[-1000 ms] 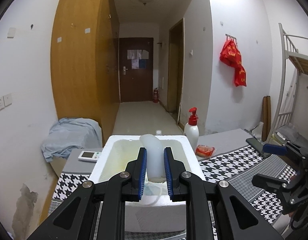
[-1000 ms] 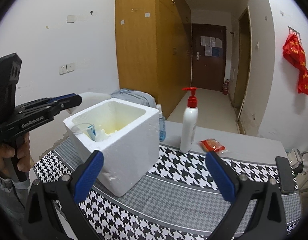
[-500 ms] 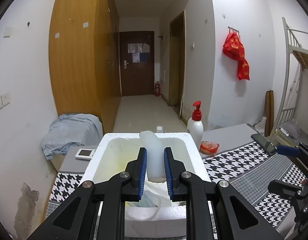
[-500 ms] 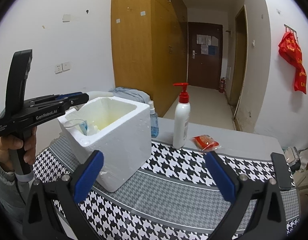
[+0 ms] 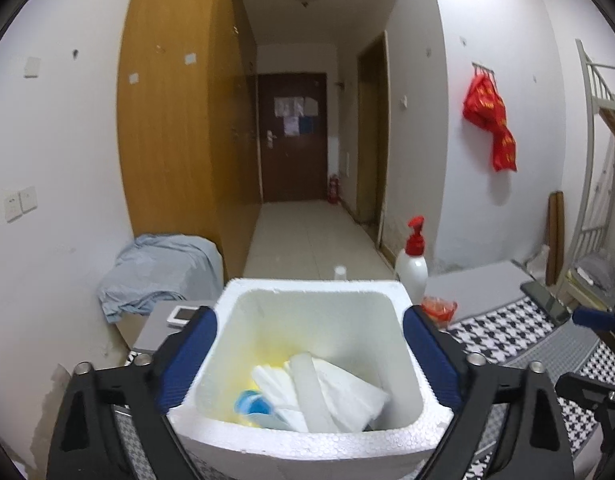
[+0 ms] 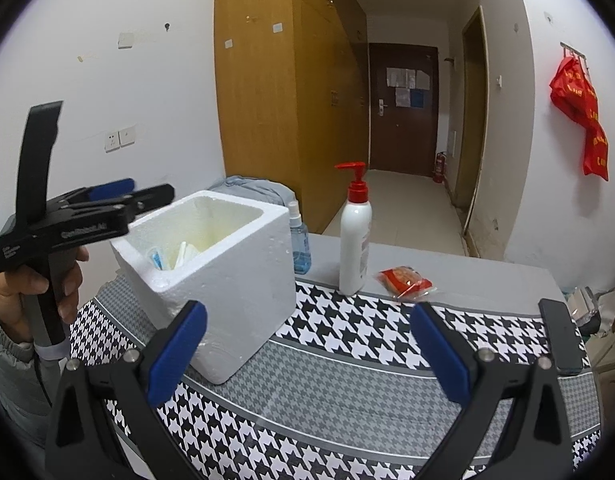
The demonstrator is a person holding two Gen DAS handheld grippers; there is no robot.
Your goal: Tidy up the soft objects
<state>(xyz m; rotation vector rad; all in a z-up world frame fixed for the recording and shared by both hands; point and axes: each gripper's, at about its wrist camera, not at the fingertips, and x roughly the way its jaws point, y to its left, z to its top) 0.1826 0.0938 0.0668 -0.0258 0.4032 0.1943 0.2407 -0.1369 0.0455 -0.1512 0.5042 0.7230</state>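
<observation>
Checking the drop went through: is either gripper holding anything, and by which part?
Nothing. The left gripper has just opened, its white piece lying in the foam box. The right gripper is open, empty.

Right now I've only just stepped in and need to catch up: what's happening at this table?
A person is sorting soft items into a white foam box on the houndstooth tablecloth, a handheld gripper in each hand. The left gripper hovers over the box; its jaws have just been opening, with nothing between them now. A whitish soft piece lies inside on white packets. The right gripper waits open and empty. A red snack packet lies outside, by the pump bottle.
</observation>
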